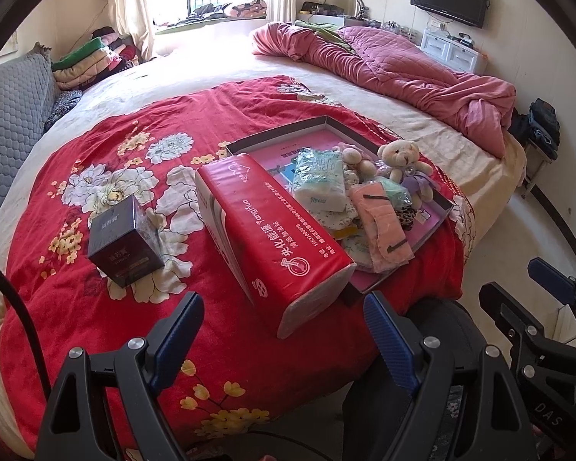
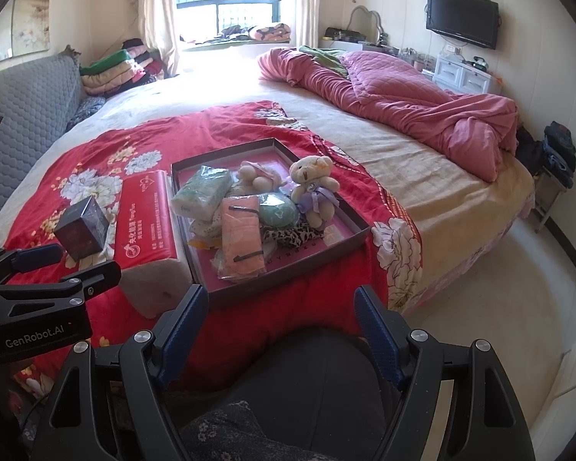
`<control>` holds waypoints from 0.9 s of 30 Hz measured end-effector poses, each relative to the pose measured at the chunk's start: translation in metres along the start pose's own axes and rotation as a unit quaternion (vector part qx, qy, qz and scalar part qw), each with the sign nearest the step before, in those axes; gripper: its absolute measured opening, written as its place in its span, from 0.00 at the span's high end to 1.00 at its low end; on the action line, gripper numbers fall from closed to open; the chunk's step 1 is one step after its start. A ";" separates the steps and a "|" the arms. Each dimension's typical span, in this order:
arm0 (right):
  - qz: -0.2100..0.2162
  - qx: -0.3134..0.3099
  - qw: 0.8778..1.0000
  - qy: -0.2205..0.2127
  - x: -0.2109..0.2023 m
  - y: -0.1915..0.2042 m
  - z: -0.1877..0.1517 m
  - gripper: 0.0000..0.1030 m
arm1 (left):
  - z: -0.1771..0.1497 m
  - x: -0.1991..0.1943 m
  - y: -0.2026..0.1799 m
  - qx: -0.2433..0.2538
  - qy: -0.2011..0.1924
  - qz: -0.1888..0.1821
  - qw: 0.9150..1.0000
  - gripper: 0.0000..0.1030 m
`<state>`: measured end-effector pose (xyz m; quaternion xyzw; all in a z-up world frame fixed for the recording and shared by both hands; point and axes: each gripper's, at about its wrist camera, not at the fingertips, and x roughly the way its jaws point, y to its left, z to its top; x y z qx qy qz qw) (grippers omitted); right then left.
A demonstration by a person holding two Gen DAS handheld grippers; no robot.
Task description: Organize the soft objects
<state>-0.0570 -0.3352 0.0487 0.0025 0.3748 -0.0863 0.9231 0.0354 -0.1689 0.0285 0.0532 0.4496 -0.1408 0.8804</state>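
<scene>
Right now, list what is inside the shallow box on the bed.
The shallow box holds a teddy bear, a tissue pack, a pink cloth, a green pouch, a leopard-print piece and another plush. Items under the pile are covered.

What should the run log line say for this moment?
left tool open, empty | right tool open, empty | soft items in tray | red tissue pack beside

Both wrist views face across the bed (image 1: pixel 326 77), near its edge, sharing the tray (image 2: pixel 272 142)
</scene>
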 end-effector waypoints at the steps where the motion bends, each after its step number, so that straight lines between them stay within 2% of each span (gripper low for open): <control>1: 0.000 0.000 1.000 0.000 0.000 0.000 0.000 0.23 | 0.000 0.000 0.000 0.000 0.000 0.000 1.000 0.18; 20: 0.002 0.004 1.000 0.005 0.003 -0.001 0.000 0.23 | -0.002 0.005 0.000 0.004 0.009 0.013 1.000 0.18; 25: 0.003 0.003 1.000 0.005 0.004 0.000 0.001 0.23 | -0.005 0.010 0.001 0.002 0.016 0.007 1.000 0.18; 27: 0.005 0.004 1.000 0.005 0.005 0.000 0.003 0.23 | -0.007 0.011 0.007 -0.003 0.019 -0.008 1.000 0.18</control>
